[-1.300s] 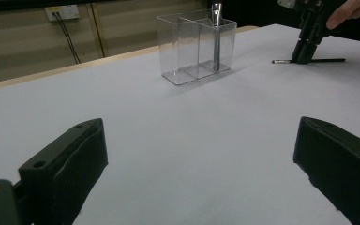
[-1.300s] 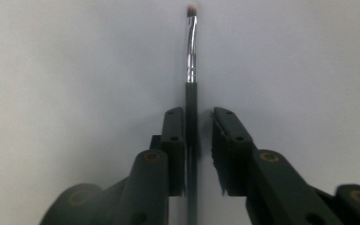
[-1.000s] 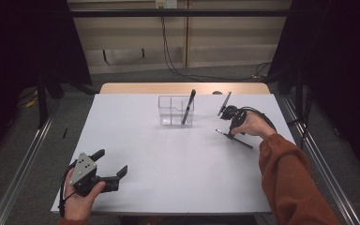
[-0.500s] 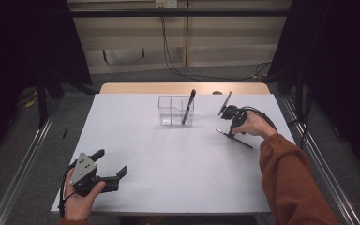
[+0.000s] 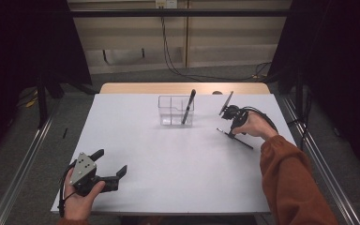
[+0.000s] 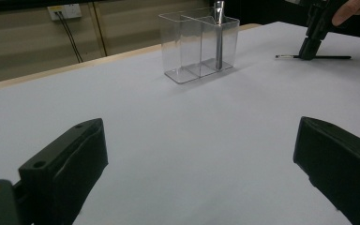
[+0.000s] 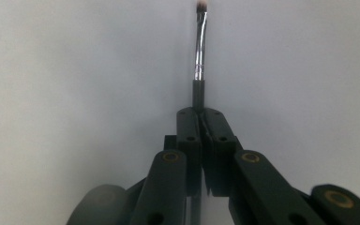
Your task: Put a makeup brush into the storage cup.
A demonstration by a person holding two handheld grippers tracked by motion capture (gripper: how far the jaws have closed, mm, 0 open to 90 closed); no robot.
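A thin black makeup brush [image 5: 234, 138] lies on the white table [image 5: 178, 154] at the right. My right gripper [image 5: 229, 133] points down on it, jaws shut around the handle. In the right gripper view the brush [image 7: 199, 56] runs up from between the closed fingertips [image 7: 189, 123], its silver ferrule and pale tip at the top. My left gripper [image 5: 110, 164] rests near the front left edge, held by a hand, jaws wide apart with nothing between them. From the left gripper view the brush [image 6: 318, 57] and the right gripper [image 6: 309, 49] appear far off.
A clear two-compartment holder [image 5: 176, 110] stands at the back middle with a black pen [image 5: 188, 106] leaning in its right compartment. The holder [image 6: 199, 42] is also seen ahead in the left gripper view. An orange sleeve [image 5: 290, 183] reaches in from the right front.
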